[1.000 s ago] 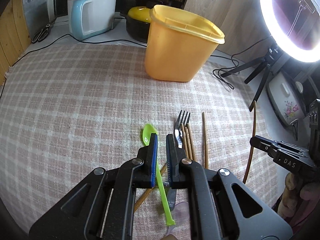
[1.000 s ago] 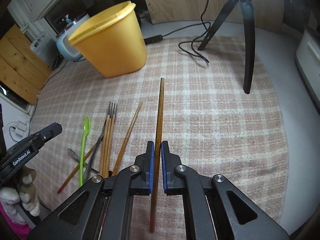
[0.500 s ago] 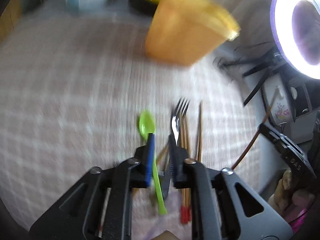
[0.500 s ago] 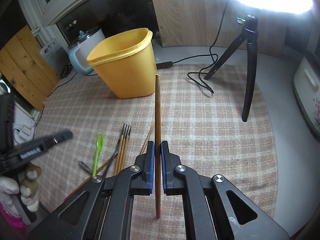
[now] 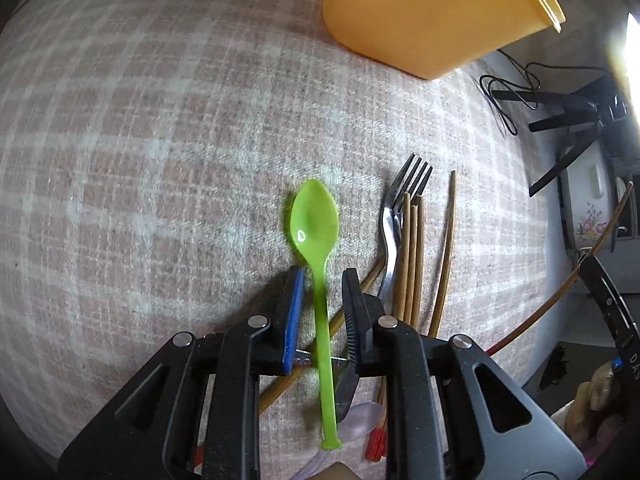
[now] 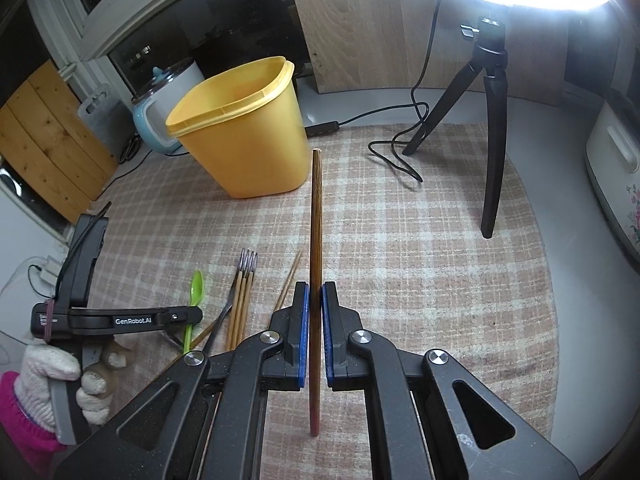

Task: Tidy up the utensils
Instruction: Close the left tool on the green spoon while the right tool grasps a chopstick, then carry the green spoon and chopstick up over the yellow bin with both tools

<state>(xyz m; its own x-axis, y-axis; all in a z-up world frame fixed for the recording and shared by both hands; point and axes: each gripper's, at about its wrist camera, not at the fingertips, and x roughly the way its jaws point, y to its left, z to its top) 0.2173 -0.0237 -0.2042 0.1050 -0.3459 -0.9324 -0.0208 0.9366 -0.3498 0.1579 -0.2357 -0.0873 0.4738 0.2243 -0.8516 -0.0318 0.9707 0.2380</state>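
The left gripper (image 5: 322,284) has dropped over the green spoon (image 5: 316,236), jaws apart; the right gripper (image 6: 315,300) clamps a chopstick (image 6: 315,240) pointing twelve o'clock.

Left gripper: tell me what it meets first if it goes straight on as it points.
Likely the green spoon: its handle lies between the open left gripper pads, untouched. Under it, the checked cloth. Depth is unclear.

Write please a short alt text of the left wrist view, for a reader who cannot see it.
The left tool stands open astride the handle of a green plastic spoon on a pink checked cloth. Right of the spoon lie a metal fork and wooden chopsticks; a yellow container stands behind.
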